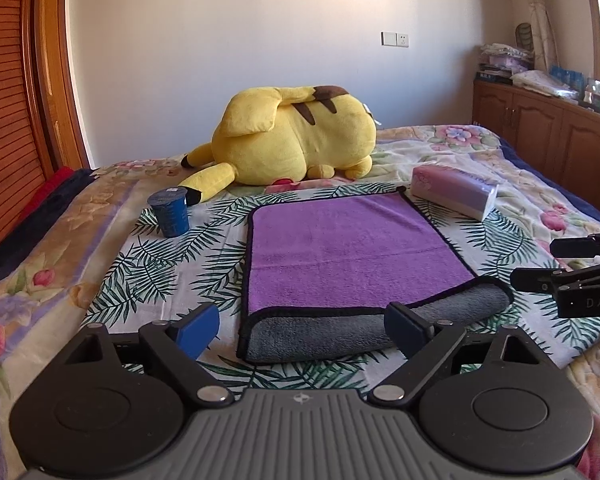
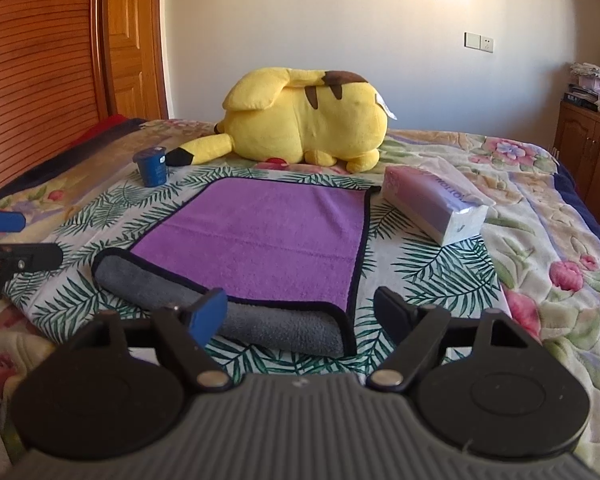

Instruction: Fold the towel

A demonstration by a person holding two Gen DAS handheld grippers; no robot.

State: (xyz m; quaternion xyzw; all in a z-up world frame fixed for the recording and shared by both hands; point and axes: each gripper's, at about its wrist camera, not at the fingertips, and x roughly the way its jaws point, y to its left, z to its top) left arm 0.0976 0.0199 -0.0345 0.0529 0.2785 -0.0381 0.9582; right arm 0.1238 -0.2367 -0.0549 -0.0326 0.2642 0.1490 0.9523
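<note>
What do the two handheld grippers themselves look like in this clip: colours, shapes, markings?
Left gripper and right gripper look alike: ribbed grey body, two round black discs, black linkage arms with silver pivot pins, and one blue finger pad facing a darker one. White letters "DAS" show on the right gripper's side. No cables or sleeves are visible.

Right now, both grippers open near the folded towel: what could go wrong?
1. The towel has a bulky gray fold at its near edge; a pinch by the left hand-held gripper might catch only one layer.
2. The blue cup and tissue pack flank the towel; a wide swing could topple the cup.
</note>
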